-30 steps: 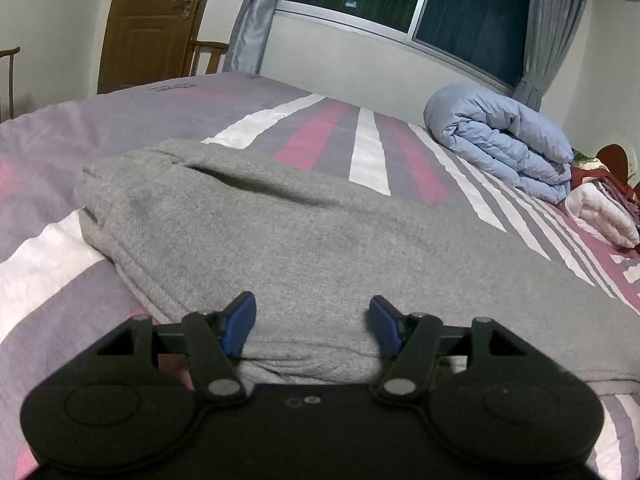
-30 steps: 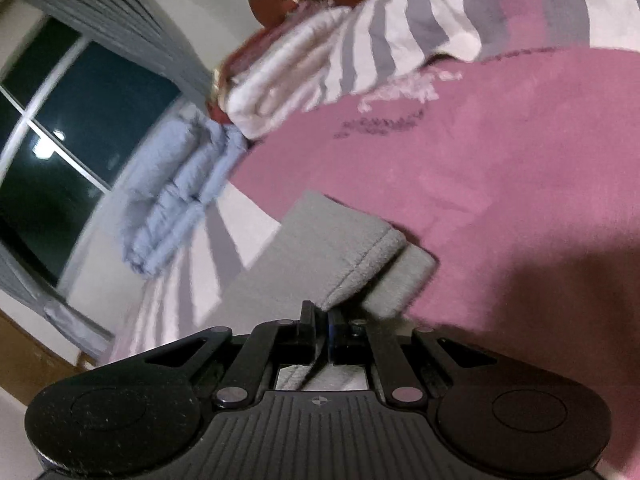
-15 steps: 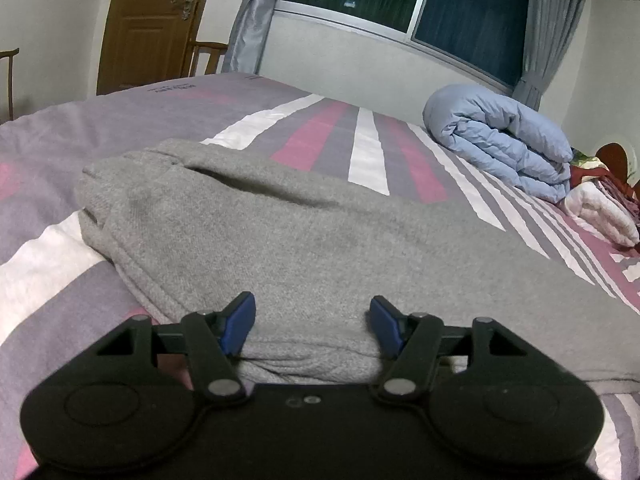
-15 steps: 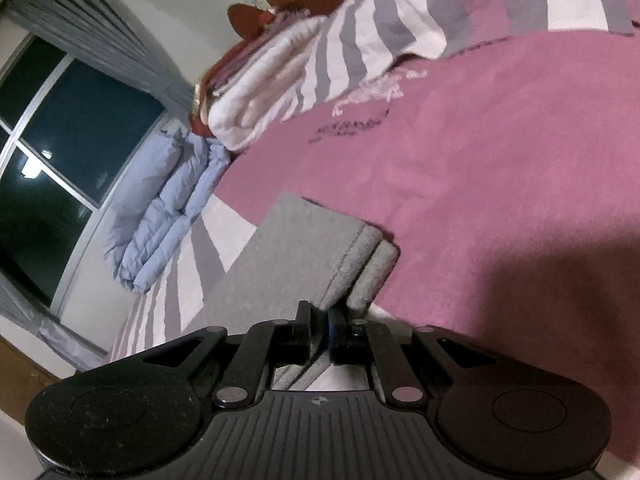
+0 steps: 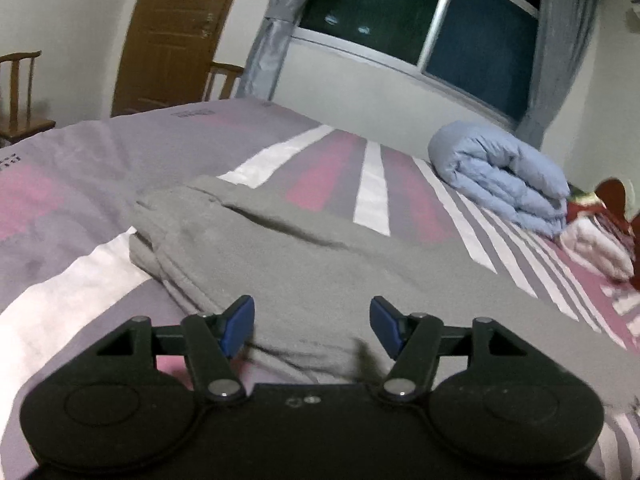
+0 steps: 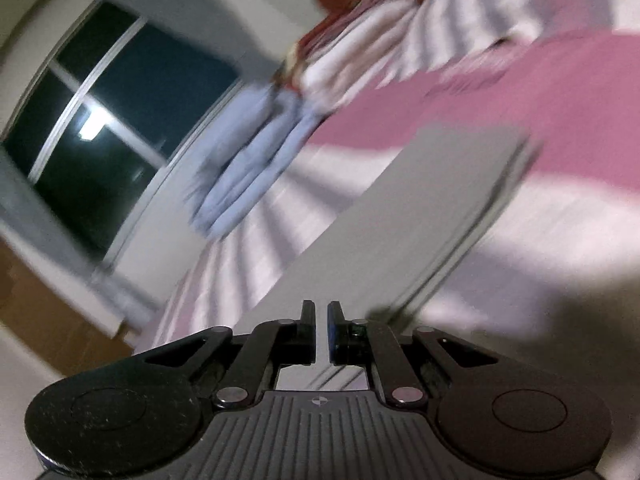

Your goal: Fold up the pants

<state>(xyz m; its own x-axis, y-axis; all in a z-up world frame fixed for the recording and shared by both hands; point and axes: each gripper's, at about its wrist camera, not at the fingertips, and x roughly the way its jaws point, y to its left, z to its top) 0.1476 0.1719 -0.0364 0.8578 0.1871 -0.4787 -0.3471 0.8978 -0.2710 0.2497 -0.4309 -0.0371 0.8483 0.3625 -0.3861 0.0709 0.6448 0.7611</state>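
Grey pants [image 5: 312, 264] lie flat across the striped bed, waistband end at the left. My left gripper [image 5: 312, 326] is open and empty, its blue pads spread just above the near edge of the pants. In the blurred right wrist view the pants [image 6: 404, 216] run away as a long grey strip to the leg cuffs. My right gripper [image 6: 321, 320] hovers over this strip with its jaws a narrow gap apart and nothing between them.
A rolled light-blue duvet [image 5: 500, 176] lies at the back right of the bed, with folded white and red bedding [image 5: 596, 236] beside it. A door [image 5: 176, 32], wooden chairs [image 5: 20, 92] and a curtained window [image 5: 408, 12] stand behind the bed.
My right gripper has let go of the pants' leg end, opened slightly and pulled back fast. My left gripper has lifted and tilted up a little, still open.
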